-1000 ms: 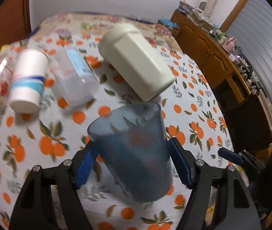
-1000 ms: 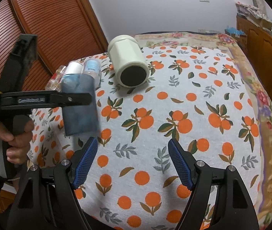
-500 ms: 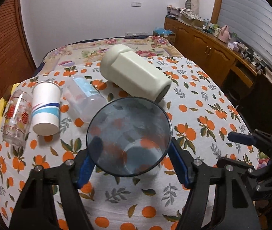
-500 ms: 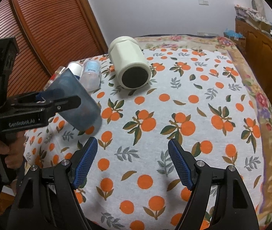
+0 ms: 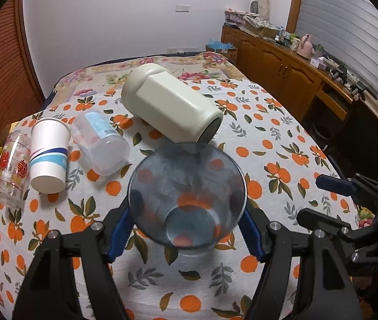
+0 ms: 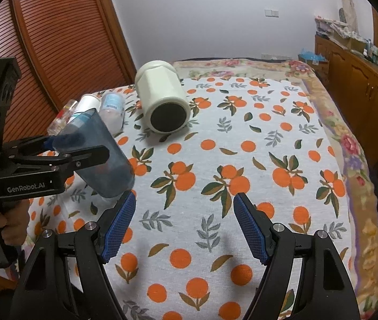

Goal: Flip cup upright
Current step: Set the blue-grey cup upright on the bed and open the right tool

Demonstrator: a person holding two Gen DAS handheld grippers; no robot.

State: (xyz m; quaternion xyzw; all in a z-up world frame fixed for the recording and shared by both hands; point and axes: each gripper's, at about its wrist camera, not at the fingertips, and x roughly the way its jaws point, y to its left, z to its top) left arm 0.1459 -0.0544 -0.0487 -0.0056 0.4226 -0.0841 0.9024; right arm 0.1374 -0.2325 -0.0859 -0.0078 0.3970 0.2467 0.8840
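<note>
- The left gripper (image 5: 186, 229) is clenching its blue pads (image 5: 118, 233) on both sides of the blue translucent cup (image 5: 187, 194), holding it above the near part of the tablecloth (image 5: 269, 138).
- From the right wrist view, the cup (image 6: 100, 154) is tilting with its mouth up toward the far left, and its base is hovering close above the cloth; contact with the cloth cannot be told.
- The right gripper (image 6: 184, 225) is hanging over the near middle of the cloth with its jaws spread wide and nothing between them.
- Just beyond the cup, a cream faceted jar (image 5: 170, 106) is lying on its side, its dark end facing near and right.
- Further left, a clear plastic cup (image 5: 99, 142), a white paper cup (image 5: 48, 154) and a printed glass (image 5: 11, 170) are lying side by side.
- At the far right, a wooden sideboard (image 5: 282, 69) is standing along the wall.
</note>
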